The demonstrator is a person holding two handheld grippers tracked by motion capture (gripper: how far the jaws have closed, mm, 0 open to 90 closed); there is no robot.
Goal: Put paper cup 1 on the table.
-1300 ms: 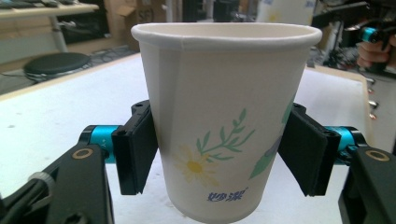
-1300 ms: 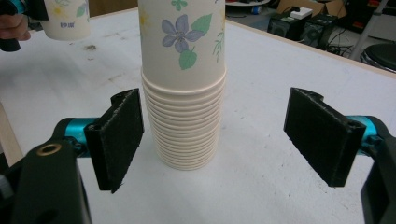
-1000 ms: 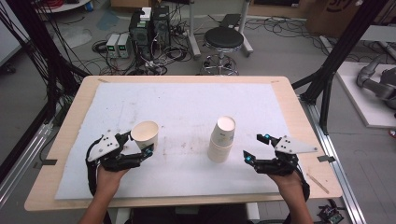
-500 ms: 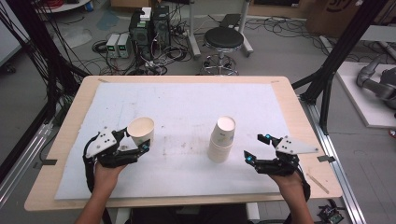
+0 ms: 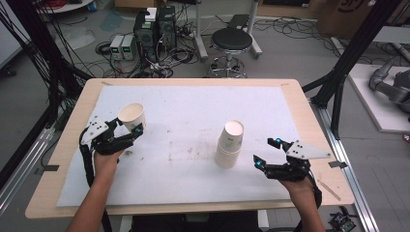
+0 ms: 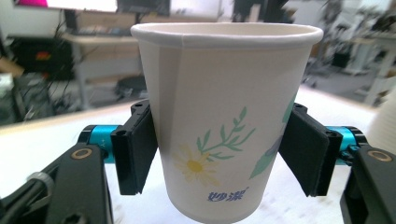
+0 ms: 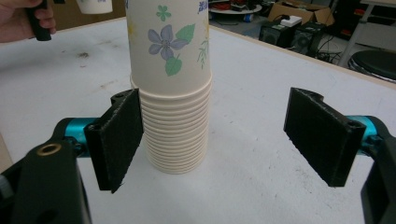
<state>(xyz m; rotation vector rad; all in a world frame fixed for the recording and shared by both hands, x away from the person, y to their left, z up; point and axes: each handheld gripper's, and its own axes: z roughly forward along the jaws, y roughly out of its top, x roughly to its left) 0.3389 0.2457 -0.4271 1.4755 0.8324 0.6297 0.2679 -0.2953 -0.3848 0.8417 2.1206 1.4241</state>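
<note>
L gripper point(image 5: 126, 134) sits at the left-centre of the high view, w/ a single paper cup point(image 5: 132, 116) btwn its fingers point(image 6: 135, 147); the cup is upright, mouth up, clear of the tabletop point(image 5: 193, 104). In the left gripper view both black pads press the cup's sides low down, near the daisy print, so it's clamped. R gripper point(image 5: 267, 153) is at lower right of the high view, just beside the stack of cups point(image 5: 230, 145), which stands upright on the white sheet a bit right of centre. In the right gripper view the stack point(image 7: 170, 84) rises just beside the left-hand finger point(image 7: 116, 137) — can't tell if they touch — while the other finger stands well apart at the frame's right, so the fingers are wide apart & grip nothing. The held cup shows at the upper left of that view, next to the person's hand point(image 7: 18, 21).
</note>
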